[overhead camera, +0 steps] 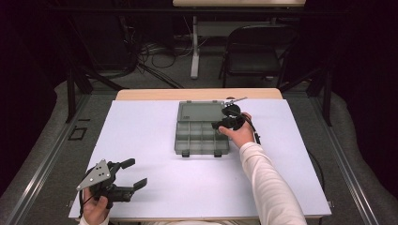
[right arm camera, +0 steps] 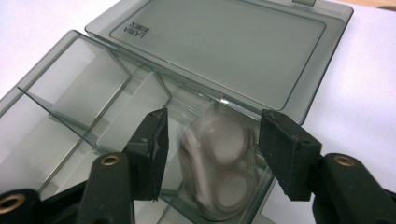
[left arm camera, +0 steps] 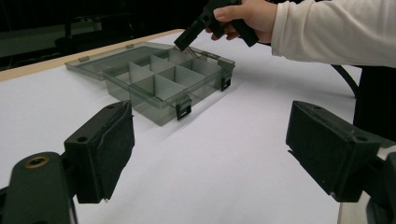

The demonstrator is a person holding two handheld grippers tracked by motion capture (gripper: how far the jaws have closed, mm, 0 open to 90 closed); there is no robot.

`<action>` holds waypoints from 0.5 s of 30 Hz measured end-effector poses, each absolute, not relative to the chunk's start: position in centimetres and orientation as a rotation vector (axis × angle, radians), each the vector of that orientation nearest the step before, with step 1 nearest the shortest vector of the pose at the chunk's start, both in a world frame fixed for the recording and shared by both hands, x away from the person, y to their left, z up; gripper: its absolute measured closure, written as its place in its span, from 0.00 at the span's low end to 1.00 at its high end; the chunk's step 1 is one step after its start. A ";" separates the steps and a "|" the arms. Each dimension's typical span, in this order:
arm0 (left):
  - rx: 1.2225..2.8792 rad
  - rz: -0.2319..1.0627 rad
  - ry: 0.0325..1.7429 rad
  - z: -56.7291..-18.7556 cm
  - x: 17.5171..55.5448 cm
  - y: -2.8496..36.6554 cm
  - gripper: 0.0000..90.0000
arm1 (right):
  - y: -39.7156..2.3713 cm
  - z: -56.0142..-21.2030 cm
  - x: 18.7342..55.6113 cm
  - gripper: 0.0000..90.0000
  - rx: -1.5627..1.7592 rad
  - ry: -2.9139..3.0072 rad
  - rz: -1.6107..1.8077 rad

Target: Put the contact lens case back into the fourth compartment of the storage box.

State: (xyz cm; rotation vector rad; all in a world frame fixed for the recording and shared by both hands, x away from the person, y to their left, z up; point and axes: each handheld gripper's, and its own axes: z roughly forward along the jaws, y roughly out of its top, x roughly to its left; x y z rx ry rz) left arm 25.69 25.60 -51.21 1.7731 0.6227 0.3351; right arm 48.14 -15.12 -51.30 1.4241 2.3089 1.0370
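Note:
A smoky clear compartment box (overhead camera: 180, 146) lies open at the table's middle, its lid (overhead camera: 202, 111) flat behind it. My right gripper (overhead camera: 218, 125) hovers over the box's back right compartment, jaws pointing down into it. In the right gripper view a blurred white object (right arm camera: 219, 170) sits in that compartment (right arm camera: 261, 186) between the jaws of the right gripper (right arm camera: 212, 149); the pads stand apart from it. The other compartments look empty. My left gripper (overhead camera: 131, 174) rests open near the table's front left corner, nothing between the jaws of the left gripper (left arm camera: 210, 149), aimed toward the box (left arm camera: 140, 105).
The white table top (overhead camera: 155, 136) has free room left and right of the box. A wooden strip (overhead camera: 155, 94) runs along its far edge. A black chair (overhead camera: 260, 47) and floor cables (overhead camera: 159, 56) lie beyond the table. The right gripper's cable (overhead camera: 256, 136) trails beside the hand.

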 end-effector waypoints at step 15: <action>1.777 0.336 0.614 -51.2 25.9 25.5 0.18 | -15.1 -50.6 47.8 0.29 1.417 2.250 1.107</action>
